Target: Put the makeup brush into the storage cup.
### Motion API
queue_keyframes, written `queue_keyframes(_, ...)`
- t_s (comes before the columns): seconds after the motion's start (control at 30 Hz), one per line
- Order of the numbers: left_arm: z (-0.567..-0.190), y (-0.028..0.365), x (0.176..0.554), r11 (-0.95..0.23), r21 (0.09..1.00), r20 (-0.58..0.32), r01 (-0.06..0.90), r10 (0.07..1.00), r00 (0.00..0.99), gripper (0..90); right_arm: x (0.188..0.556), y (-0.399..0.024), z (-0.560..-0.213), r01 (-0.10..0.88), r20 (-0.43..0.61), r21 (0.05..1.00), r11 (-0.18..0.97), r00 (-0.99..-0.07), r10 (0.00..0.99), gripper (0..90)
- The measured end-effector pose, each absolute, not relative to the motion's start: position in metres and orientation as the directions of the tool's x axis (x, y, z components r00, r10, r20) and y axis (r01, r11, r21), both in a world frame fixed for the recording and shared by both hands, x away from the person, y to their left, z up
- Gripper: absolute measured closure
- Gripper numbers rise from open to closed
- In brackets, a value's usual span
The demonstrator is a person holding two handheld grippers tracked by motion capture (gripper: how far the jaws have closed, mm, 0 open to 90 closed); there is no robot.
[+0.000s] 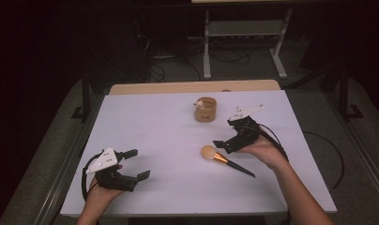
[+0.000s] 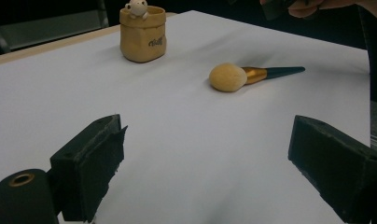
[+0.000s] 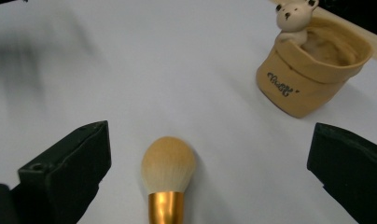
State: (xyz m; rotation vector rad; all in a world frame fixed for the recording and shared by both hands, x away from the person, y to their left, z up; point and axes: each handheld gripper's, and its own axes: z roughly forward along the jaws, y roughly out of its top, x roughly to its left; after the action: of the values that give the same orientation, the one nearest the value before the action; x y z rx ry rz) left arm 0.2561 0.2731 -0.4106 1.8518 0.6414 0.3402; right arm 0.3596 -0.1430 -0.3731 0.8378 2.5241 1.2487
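While the white table point(image 1: 169, 140) spreads wide under my arms, I hold a hand-held gripper in each hand above it. My left hand-held gripper point(image 1: 131, 164) sits near the table's near left corner, its two black jaws spread wide apart, with nothing between them and nothing touched; in the left gripper view they frame bare white surface. My right hand-held gripper point(image 1: 223, 143) is over the right half of the table, pointing left, and its jaws also stand wide open, gripping nothing. In the right gripper view the makeup brush point(image 3: 168, 172) lies between those open jaws, its head pointing away from the camera, and neither jaw touches it. From the high view the right hand-held gripper's tips are just beside the brush head; I cannot tell whether they rest on the table.

Farther back, near the middle of the far edge, stands a tan pot shaped like a small sack point(image 1: 206, 110), with dark lettering on its side that I cannot read. A little white bear figure point(image 3: 294, 18) peeks over its rim. The pot's inside looks tan and hollow in the right gripper view.

The makeup brush point(image 1: 225, 160) lies flat on the table, well apart from the pot, with a round tan head, a gold ferrule and a dark handle that runs toward my right forearm.
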Motion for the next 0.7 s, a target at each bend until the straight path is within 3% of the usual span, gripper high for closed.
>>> queue_keyframes(0.7,-0.413,0.27,0.259,-0.273,0.925,-0.068,0.263,0.564,0.823,10.1,0.355,-0.133,-0.376,0.414,0.031,0.694,0.589,-0.834,0.551,2.2)
